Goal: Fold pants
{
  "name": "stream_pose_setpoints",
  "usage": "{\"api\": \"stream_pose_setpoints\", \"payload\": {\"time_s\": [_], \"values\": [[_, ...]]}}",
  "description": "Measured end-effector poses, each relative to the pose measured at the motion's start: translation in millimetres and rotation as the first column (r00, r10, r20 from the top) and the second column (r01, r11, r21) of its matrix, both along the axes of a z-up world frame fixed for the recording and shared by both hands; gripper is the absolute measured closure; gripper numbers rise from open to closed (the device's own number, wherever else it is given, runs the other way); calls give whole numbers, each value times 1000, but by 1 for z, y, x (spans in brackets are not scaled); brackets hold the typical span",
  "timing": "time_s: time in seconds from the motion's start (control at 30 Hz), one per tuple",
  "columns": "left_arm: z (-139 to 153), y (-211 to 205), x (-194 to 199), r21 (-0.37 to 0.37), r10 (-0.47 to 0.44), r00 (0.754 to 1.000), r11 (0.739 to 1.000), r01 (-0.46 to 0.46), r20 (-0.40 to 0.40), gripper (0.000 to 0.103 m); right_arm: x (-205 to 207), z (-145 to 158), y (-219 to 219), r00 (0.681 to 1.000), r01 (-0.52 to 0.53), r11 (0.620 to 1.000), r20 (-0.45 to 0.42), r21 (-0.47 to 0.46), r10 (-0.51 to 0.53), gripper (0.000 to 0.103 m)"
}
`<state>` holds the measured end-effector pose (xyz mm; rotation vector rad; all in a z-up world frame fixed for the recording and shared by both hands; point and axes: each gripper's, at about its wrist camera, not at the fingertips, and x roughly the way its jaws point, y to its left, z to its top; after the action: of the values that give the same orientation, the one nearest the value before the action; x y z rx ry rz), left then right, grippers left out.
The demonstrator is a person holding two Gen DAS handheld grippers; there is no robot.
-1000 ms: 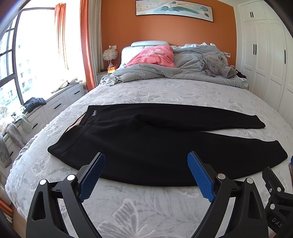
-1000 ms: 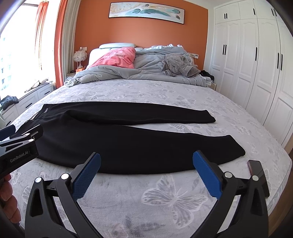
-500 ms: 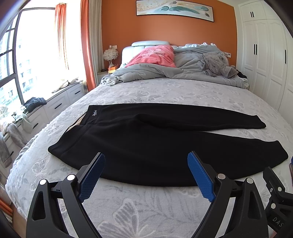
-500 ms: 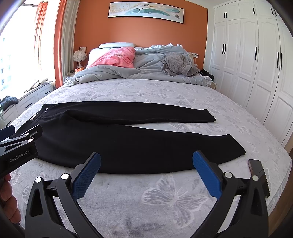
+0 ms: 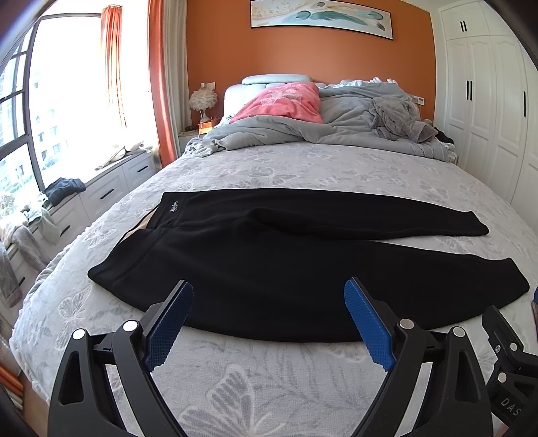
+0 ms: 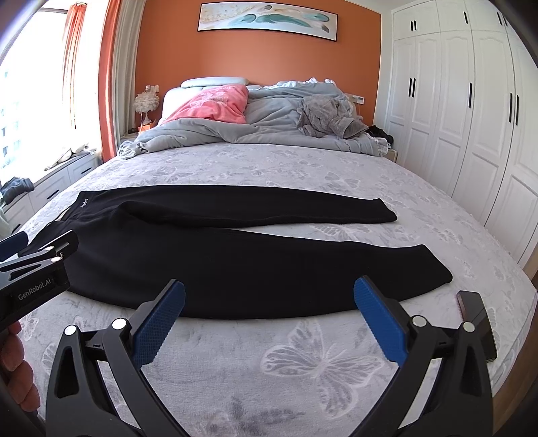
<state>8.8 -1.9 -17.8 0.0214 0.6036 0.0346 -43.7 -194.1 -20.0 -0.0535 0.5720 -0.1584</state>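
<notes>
I can't read the small white logo (image 5: 174, 206) at the pants' (image 5: 269, 262) waistband. The left gripper (image 5: 268, 301) covers a strip of their near edge, and both gripper bodies run off the bottom. In the right wrist view, a dark flat object (image 6: 475, 322) near the bed's right edge sits partly behind the right gripper (image 6: 269, 299).

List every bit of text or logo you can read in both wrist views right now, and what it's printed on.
"GenRobot.AI": on the side of the left gripper, seen in the right wrist view.
"DAS": cut off at the frame edge, on the body of the right gripper, seen in the left wrist view.
Small white script logo at the waistband of the black pants: too small to read.
Wall painting: no text visible.
</notes>
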Motion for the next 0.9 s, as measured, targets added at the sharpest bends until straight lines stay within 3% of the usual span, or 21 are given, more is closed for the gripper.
{"api": "stream_pose_setpoints", "payload": {"time_s": [0.5, 0.67, 0.8, 0.9], "values": [[-9, -8, 16, -5, -13, 999, 1000, 13, -42, 14, 23, -11, -19, 997, 38, 995, -75, 88, -32, 5], [-7, -4, 20, -39, -40, 997, 999, 37, -65, 14, 31, -5, -25, 994, 33, 995, -105, 90, -24, 5], [-3, 3, 31, -53, -100, 989, 994, 95, -109, 13, 51, 14, -62, 986, -4, 992, -168, 123, 24, 5], [15, 30, 57, -133, -184, 972, 977, 165, -145, 11, 82, 24, -110, 980, -16, 995, -196, 96, 35, 5]]}}
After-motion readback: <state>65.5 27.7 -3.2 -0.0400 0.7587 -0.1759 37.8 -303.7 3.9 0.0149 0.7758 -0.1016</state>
